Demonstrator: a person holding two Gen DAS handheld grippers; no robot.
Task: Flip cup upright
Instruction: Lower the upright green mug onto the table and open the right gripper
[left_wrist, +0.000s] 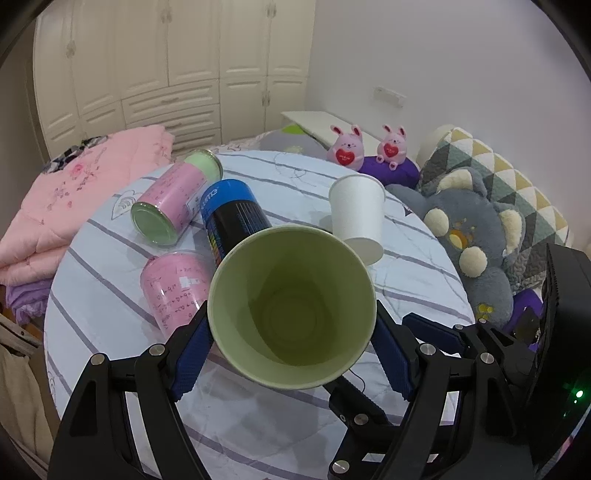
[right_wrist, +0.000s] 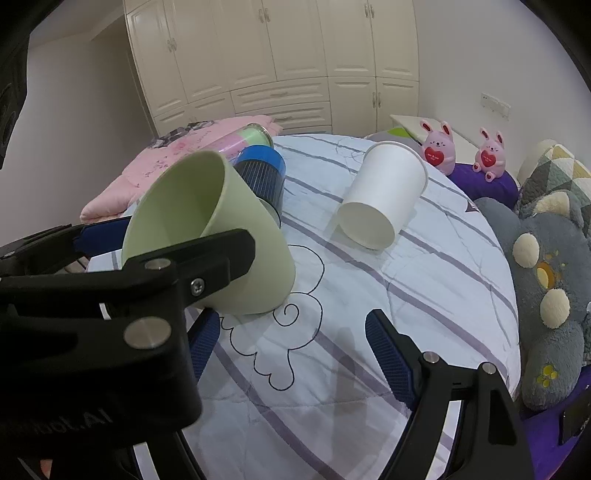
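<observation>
My left gripper (left_wrist: 291, 350) is shut on a pale green cup (left_wrist: 291, 310), blue pads pressed to both sides, its mouth facing the camera. In the right wrist view the green cup (right_wrist: 221, 236) is tilted, its base touching the striped cloth, with the left gripper (right_wrist: 159, 240) across it. A white paper cup (left_wrist: 356, 216) lies on its side beyond; it also shows in the right wrist view (right_wrist: 384, 192). My right gripper (right_wrist: 291, 347) is open and empty, just right of the green cup, and shows in the left wrist view (left_wrist: 384, 354).
A round table with striped cloth (left_wrist: 295, 184) carries two pink cans (left_wrist: 173, 199) (left_wrist: 173, 288) and a blue-black can (left_wrist: 232, 214) lying at left. A grey plush (right_wrist: 546, 280), two pink bunny toys (right_wrist: 439, 147) and a pink quilt (left_wrist: 74, 192) surround the table.
</observation>
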